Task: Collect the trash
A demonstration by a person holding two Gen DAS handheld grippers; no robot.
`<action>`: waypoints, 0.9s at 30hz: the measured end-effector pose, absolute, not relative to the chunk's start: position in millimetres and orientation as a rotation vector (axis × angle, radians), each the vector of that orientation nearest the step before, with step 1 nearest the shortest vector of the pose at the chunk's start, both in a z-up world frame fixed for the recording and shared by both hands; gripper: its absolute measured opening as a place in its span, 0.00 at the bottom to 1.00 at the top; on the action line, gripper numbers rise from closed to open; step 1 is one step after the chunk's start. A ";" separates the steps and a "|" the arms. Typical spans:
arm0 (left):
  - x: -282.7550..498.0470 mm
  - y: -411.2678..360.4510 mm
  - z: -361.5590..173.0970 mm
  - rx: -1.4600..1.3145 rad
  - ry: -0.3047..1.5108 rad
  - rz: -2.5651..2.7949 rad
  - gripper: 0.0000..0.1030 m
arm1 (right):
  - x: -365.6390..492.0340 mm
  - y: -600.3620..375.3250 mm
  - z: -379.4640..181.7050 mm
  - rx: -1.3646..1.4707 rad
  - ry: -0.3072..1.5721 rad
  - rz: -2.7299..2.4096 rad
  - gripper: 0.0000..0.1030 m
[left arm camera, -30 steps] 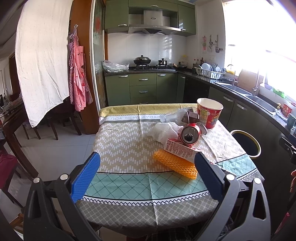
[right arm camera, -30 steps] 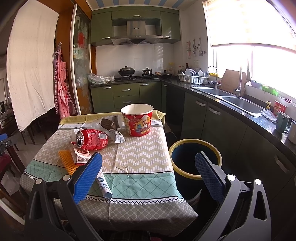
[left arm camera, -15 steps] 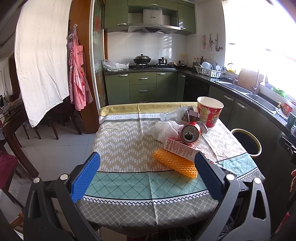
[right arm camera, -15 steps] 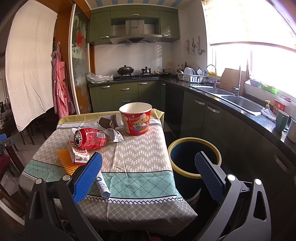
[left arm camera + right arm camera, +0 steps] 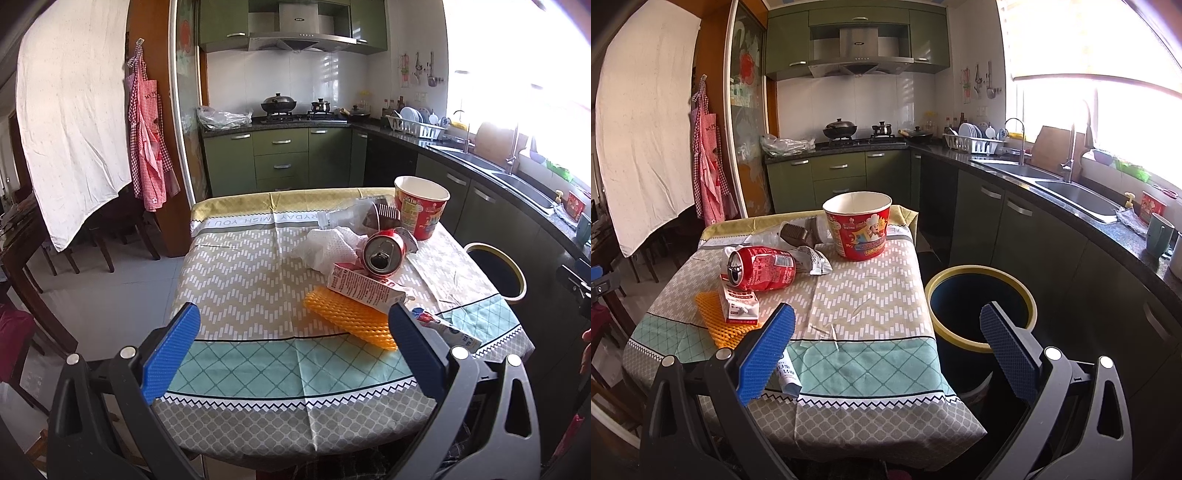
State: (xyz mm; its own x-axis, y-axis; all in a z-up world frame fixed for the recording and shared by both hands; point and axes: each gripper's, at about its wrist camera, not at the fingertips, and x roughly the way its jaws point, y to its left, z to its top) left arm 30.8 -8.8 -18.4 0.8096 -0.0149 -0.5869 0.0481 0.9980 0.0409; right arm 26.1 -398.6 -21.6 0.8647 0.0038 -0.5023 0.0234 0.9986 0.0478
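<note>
Where clutter spreads, can (image 5: 761, 267) against carton (image 5: 740, 306).

Two black plastic grippers, left gripper (image 5: 293, 352) and right gripper (image 5: 886, 350), alike in build. Ribbed blue pads (image 5: 170, 350) on angled fingers. Round silver screws (image 5: 1052, 353) on the triangular black frames.

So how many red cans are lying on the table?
1. The red soda can lies on its side on the table, behind the small carton and left of the paper bucket. Others could hide under the pile.
</note>
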 end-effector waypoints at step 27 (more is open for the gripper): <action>256.0 -82.7 1.7 0.043 0.916 -0.293 0.94 | 354.6 -410.4 30.7 0.039 0.935 0.224 0.75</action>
State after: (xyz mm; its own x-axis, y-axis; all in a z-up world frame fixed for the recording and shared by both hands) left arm 256.0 -82.7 1.7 0.5726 -0.2316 -0.7865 0.2676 0.9595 -0.0877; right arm 354.6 -410.4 30.7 0.5724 0.2081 -0.7931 -0.1747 0.9760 0.1300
